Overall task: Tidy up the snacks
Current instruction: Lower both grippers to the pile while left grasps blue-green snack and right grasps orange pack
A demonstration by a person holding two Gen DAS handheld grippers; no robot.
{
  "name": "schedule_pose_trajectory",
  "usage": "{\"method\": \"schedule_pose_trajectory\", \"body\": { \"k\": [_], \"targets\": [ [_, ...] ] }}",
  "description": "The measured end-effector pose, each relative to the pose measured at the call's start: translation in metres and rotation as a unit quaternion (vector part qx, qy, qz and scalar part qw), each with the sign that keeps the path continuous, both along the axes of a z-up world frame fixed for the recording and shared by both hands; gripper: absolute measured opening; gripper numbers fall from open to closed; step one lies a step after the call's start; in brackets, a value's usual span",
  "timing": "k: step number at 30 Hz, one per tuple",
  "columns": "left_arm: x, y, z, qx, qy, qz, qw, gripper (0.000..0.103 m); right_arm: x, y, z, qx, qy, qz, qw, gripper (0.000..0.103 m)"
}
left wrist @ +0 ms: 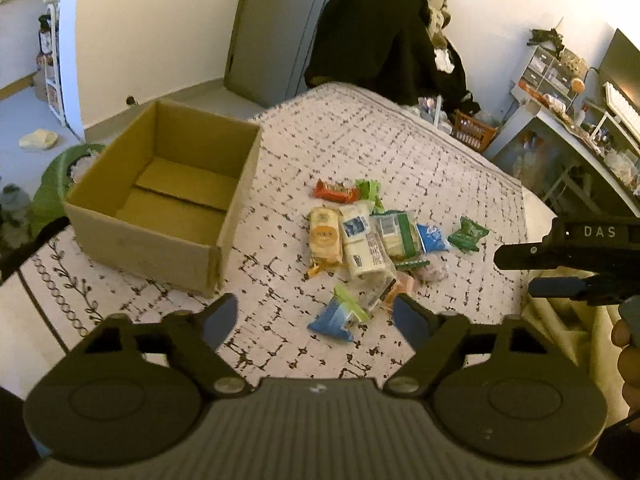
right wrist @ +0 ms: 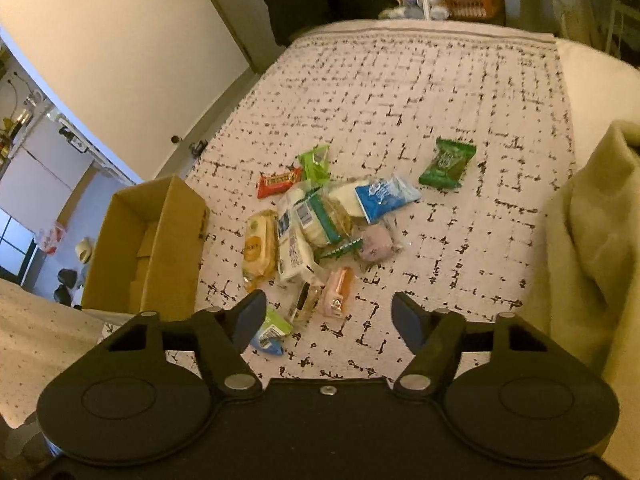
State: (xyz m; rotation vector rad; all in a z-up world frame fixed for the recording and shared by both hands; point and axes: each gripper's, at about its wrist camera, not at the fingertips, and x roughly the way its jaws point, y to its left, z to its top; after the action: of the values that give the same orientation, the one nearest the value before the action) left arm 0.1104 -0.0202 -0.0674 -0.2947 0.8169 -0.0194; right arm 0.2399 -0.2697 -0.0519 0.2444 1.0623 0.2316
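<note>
A pile of wrapped snacks (left wrist: 372, 236) lies on the patterned bed cover, also in the right wrist view (right wrist: 316, 220). It includes a red bar (left wrist: 335, 191), a yellow packet (left wrist: 325, 240), a dark green packet (right wrist: 447, 163) lying apart and a blue-and-green packet (left wrist: 338, 318) nearest me. An open, empty cardboard box (left wrist: 160, 196) stands left of the pile; it shows in the right wrist view (right wrist: 148, 248) too. My left gripper (left wrist: 316, 320) is open and empty above the blue-and-green packet. My right gripper (right wrist: 328, 316) is open and empty above the pile's near edge; it shows at the left wrist view's right edge (left wrist: 560, 264).
The bed cover (right wrist: 440, 92) stretches beyond the snacks. A cream blanket (right wrist: 592, 232) lies at the right. Dark clothes (left wrist: 380, 32) hang past the bed's far end. A cluttered desk (left wrist: 580, 128) stands at the far right.
</note>
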Motion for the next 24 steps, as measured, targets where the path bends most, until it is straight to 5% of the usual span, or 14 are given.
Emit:
{"method": "schedule_pose_trajectory", "body": {
  "k": [8,13,24],
  "targets": [
    [0.023,-0.008,-0.027,-0.019,0.025,-0.013,0.9994,0.066,0.03,0.002,-0.027,0.031,0.055,0.005,0.998,0.053],
    [0.039,-0.015,-0.045,-0.028,0.038,-0.023,0.9986,0.061,0.046,0.004,-0.046,0.021,0.078,0.002,0.997,0.037],
    [0.071,-0.023,-0.087,-0.048,0.073,-0.033,0.9956,0.041,0.071,0.01,-0.078,0.01,0.111,0.013,0.994,0.03]
  ]
}}
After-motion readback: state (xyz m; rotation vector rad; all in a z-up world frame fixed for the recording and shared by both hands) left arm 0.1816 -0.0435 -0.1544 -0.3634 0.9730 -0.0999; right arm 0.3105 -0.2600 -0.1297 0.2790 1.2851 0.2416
